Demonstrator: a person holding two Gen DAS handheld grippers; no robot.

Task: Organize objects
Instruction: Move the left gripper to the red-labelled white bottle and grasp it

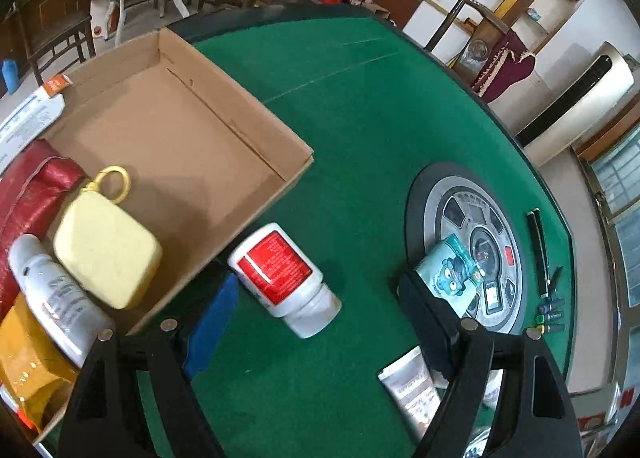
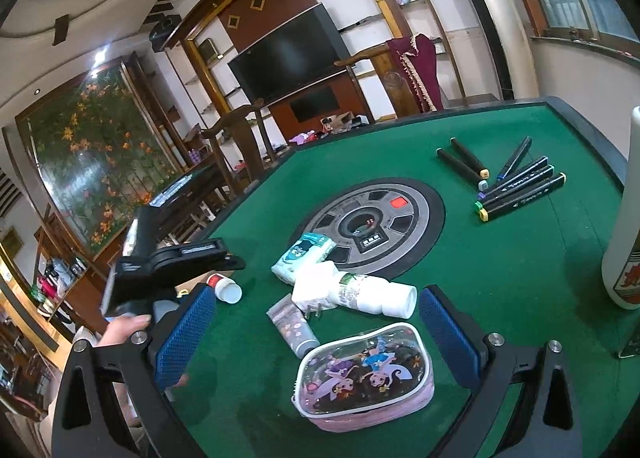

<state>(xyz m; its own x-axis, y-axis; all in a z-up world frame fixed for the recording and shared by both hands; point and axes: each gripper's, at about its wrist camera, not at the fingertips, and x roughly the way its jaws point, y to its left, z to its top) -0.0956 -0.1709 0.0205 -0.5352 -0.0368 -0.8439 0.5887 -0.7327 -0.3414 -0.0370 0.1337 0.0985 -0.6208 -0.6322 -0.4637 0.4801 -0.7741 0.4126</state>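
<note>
My left gripper (image 1: 320, 322) is open above a white bottle with a red label (image 1: 284, 278), which lies on its side on the green table beside a cardboard box (image 1: 224, 105). The box holds a yellow case with a ring (image 1: 106, 250), a white tube (image 1: 54, 294), a red pouch (image 1: 28, 193) and a yellow packet (image 1: 28, 370). My right gripper (image 2: 316, 334) is open over a pink cartoon pouch (image 2: 364, 378), with a white bottle (image 2: 372, 294), a white plug (image 2: 314, 290), a grey tube (image 2: 290, 324) and a tissue pack (image 2: 302, 256) just beyond. The red-label bottle (image 2: 224, 288) also shows there.
A round grey control panel (image 2: 372, 225) sits in the table's middle, with the tissue pack (image 1: 448, 278) lying on it. Several black markers (image 2: 512, 185) lie at the right. A tall white vase (image 2: 628, 217) stands at the right edge. A silver packet (image 1: 412, 386) lies near my left gripper.
</note>
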